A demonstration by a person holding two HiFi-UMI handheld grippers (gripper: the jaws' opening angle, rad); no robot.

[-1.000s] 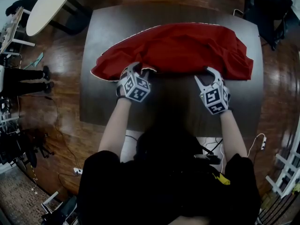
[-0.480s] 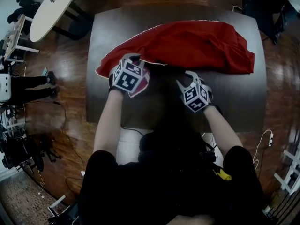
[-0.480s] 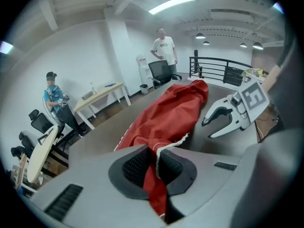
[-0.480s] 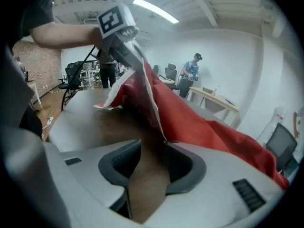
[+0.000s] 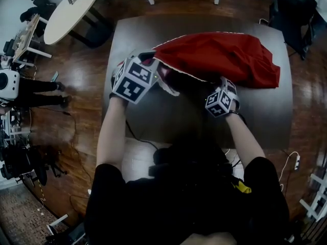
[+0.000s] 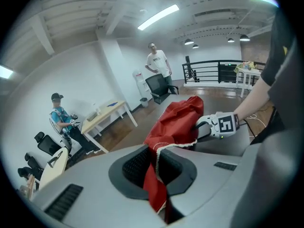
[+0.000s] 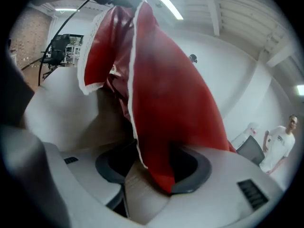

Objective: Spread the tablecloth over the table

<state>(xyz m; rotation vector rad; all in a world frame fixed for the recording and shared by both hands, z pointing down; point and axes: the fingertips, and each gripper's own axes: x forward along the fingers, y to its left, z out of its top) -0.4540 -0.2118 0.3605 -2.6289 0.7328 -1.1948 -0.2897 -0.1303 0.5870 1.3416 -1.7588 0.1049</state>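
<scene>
The red tablecloth (image 5: 219, 60) with its white hem lies bunched on the far half of the dark table (image 5: 153, 121). My left gripper (image 5: 153, 64) is shut on the cloth's near-left edge and holds it up off the table; in the left gripper view the red fabric (image 6: 175, 122) is pinched between the pads at the left gripper (image 6: 154, 163). My right gripper (image 5: 222, 83) sits low at the cloth's near edge. Its jaws have just been opening, and the fabric (image 7: 166, 94) hangs between them at the right gripper (image 7: 152, 167) against one side only. The right gripper (image 6: 213, 127) also shows in the left gripper view.
A round white table (image 5: 69, 11) stands on the wood floor at the far left. A seated person (image 6: 59, 113) and a light desk (image 6: 107, 115) are off to the left, a standing person (image 6: 156, 63) further back. A white cable (image 5: 288, 157) lies by the table's right side.
My left gripper has closed on the cloth's edge and risen, lifting the near-left corner off the table. The right gripper has slid left along the near edge and lowered.
</scene>
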